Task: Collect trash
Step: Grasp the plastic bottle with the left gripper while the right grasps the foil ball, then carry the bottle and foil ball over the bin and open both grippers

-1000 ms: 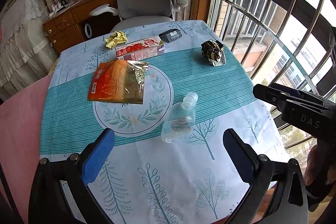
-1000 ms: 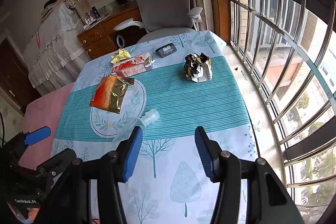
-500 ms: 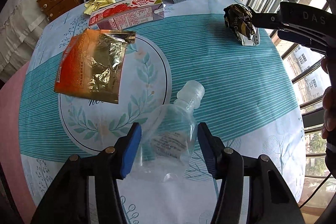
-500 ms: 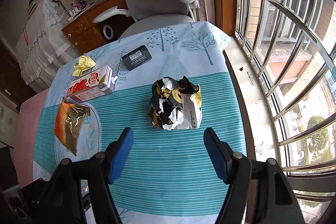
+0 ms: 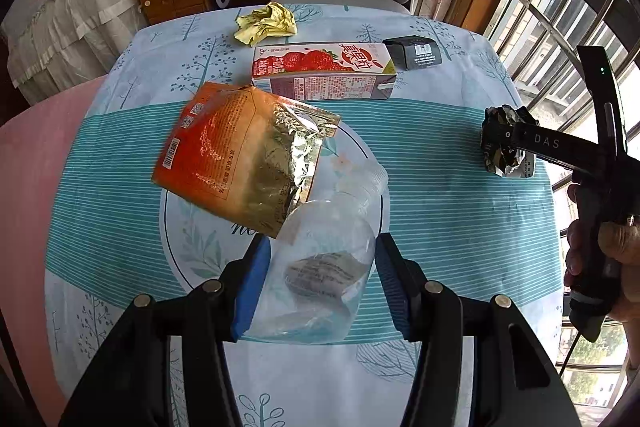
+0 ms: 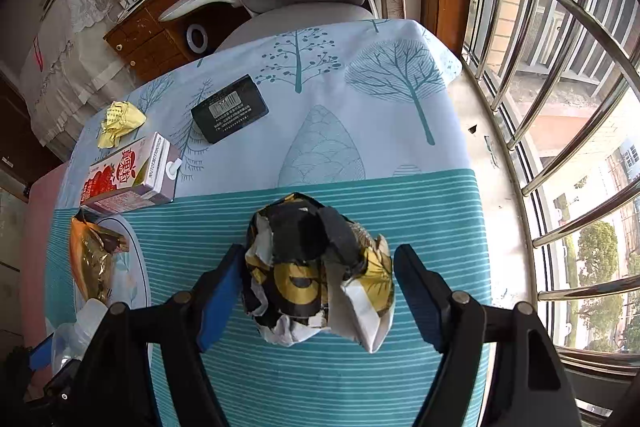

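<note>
Trash first: my left tool brackets the clear bottle, light, slick, crushable, best pinched mid-body; whether the pads touch it I cannot tell. My right tool stands open around a crumpled wrapper, soft, lying on the surface. Only the left view shows the whole foil pouch.

Bright daylight, entering through the barred window on the right of both views. Washed out to near white beyond the bars. Sharp glare on the foil snack pouch and soft sheen on the clear plastic bottle. Only faint, soft shadows on the tablecloth. Strong fisheye bending at the edges, with dark corners. Mostly in focus; close foreground slightly soft.
</note>
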A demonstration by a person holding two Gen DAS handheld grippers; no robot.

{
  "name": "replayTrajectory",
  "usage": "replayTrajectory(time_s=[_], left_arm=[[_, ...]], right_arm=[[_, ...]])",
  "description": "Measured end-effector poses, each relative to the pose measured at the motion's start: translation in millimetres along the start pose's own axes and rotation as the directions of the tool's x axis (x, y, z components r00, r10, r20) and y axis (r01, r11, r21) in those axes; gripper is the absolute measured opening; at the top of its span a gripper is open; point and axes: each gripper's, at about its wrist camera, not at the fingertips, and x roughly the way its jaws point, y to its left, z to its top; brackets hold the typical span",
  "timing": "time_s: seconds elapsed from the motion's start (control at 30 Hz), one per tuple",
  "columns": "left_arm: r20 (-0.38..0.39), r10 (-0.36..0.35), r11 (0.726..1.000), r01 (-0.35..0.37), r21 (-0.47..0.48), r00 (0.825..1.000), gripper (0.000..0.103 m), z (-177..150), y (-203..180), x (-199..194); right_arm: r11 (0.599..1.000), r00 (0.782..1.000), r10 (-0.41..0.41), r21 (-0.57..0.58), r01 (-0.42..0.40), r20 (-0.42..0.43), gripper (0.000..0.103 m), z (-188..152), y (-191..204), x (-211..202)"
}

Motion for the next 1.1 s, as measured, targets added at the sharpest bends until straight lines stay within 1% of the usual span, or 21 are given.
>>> replayTrajectory(time_s=[0.03, 0.1, 0.13, 0.27, 0.43, 0.57, 0.7, 0.87, 0.97, 1.1], left_arm=[[0.0, 0.001, 1.0, -0.001, -0.006, 1.0, 0.052, -0.2, 2.1, -2.4], [0.001, -0.001, 1.0, 0.001, -0.015, 1.0, 0.052, -2.8, 6.9, -7.2], [0.001, 0.0, 1.0, 0.0, -0.018, 1.0, 0.052, -4.3, 9.4, -9.8], [0.007, -0.009, 0.999, 0.009, -0.034, 1.0, 0.052, -12.5, 21.3, -22.8], [0.009, -0.022, 0.999, 0.022, -0.04, 1.0, 0.052, -31.2, 35.5, -45.9], [0.023, -0.061, 0.998, 0.061, -0.029, 0.998, 0.052, -51.6, 49.1, -74.9], [0.039, -0.092, 0.995, 0.09, 0.032, 0.995, 0.052, -77.5, 62.3, -107.7], [0.073, -0.14, 0.98, 0.128, 0.154, 0.987, 0.053, -121.8, 80.9, -151.6], [0.091, -0.165, 0.965, 0.141, 0.22, 0.982, 0.053, -150.6, 93.7, -174.6], [0.11, -0.209, 0.947, 0.173, 0.272, 0.972, 0.053, -189.3, 114.7, -201.0]], right_arm=[[1.0, 1.0, -0.003, -0.01, 0.003, 0.015, 0.056, -1.5, 2.4, -3.7], [1.0, 1.0, 0.009, -0.025, -0.009, 0.022, 0.05, -5.6, 7.4, -10.3], [0.999, 1.0, 0.014, -0.032, -0.013, 0.024, 0.049, -9.2, 10.1, -13.9], [0.998, 0.999, 0.019, -0.062, -0.017, 0.038, 0.049, -31.3, 25.9, -32.4], [0.999, 0.999, 0.031, -0.02, -0.03, 0.044, 0.048, -69.3, 41.2, -59.7], [0.998, 0.998, 0.055, -0.006, -0.054, 0.04, 0.048, -103.0, 63.1, -83.8], [0.997, 0.994, 0.075, -0.007, -0.074, 0.074, 0.048, -139.3, 92.5, -118.9], [0.998, 0.985, 0.068, 0.004, -0.07, 0.156, 0.048, -197.9, 127.9, -169.6], [0.996, 0.981, 0.059, 0.05, -0.069, 0.186, 0.048, -241.0, 144.1, -191.8], [0.992, 0.979, 0.042, 0.104, -0.064, 0.2, 0.048, -303.5, 164.2, -211.5]])
